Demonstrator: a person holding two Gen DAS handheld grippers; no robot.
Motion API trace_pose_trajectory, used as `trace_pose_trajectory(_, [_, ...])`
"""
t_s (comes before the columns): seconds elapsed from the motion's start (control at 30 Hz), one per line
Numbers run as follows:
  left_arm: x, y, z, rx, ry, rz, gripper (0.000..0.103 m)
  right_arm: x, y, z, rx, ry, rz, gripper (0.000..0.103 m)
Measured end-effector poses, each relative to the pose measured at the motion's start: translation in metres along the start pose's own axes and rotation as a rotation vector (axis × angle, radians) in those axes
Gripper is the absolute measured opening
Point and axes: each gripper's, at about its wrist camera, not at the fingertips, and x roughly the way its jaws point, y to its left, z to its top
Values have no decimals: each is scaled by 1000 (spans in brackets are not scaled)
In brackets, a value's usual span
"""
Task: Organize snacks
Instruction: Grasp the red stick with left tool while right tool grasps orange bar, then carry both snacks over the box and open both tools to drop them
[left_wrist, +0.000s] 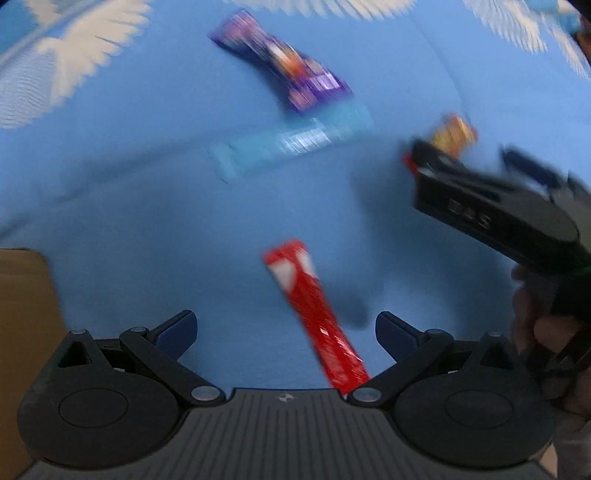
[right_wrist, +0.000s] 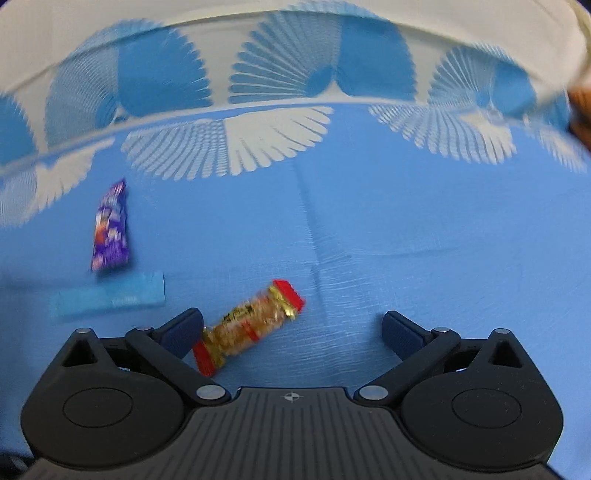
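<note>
Snacks, four counted on the blue fan-patterned tablecloth (right_wrist: 424, 229): one red foil stick (left_wrist: 314, 314), one purple wrapper (left_wrist: 284, 62), one pale-blue bar (left_wrist: 291, 142), one gold red-ended packet (right_wrist: 247, 325). Labels blurred, unreadable. Left gripper (left_wrist: 286, 328) and right gripper (right_wrist: 291, 328): jaws spread, empty. One brown cardboard box (left_wrist: 22, 332), near-left edge.

Left gripper (left_wrist: 286, 330): my jaws stand wide apart, nothing between the pads, hovering over the blue cloth (left_wrist: 147, 221).
Right gripper (right_wrist: 291, 332): jaws spread wide too, pads bare, above the same cloth.
Right gripper, seen from the left wrist (left_wrist: 461, 162): it reaches in from the right, angled down toward the cloth.
Right hand (left_wrist: 535, 325): wrapped around its handle.
</note>
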Motion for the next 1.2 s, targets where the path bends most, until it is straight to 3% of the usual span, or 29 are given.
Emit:
trace_pose_trajectory(0.07, [1,-2,-4,-2,-36,47,101,-3,3,-7,-48,-35,-9,88])
trace_pose_trajectory(0.1, [-5,1,-7,-28,-77,52,87,-8,3,-8,-69,-62,-7,60])
trace_pose_trajectory(0.13, [-13,4,-9,-45,-113,50,60,-12,2,-9,-88,-81,4,31])
trace_pose_trajectory(0.17, [-20,6,-10,-42,-133,44,41,-14,2,-10,-105,-87,10,27])
trace_pose_trajectory(0.2, [-24,9,-11,-36,-139,38,12,-16,0,-10,-110,-84,11,24])
trace_pose_trajectory(0.37, [-46,27,-20,-62,-168,30,12,-35,-11,-11,-51,-57,25,13])
trace_pose_trajectory(0.73, [-134,29,-93,-79,-285,-34,12,-138,-6,-46,9,-105,35,11])
trace_pose_trajectory(0.97, [-187,38,-153,-89,-344,-41,12,-214,27,-57,22,-162,83,11])
trace_pose_trajectory(1.2, [-240,55,-224,-127,-408,19,12,-299,75,-69,-25,-232,165,11])
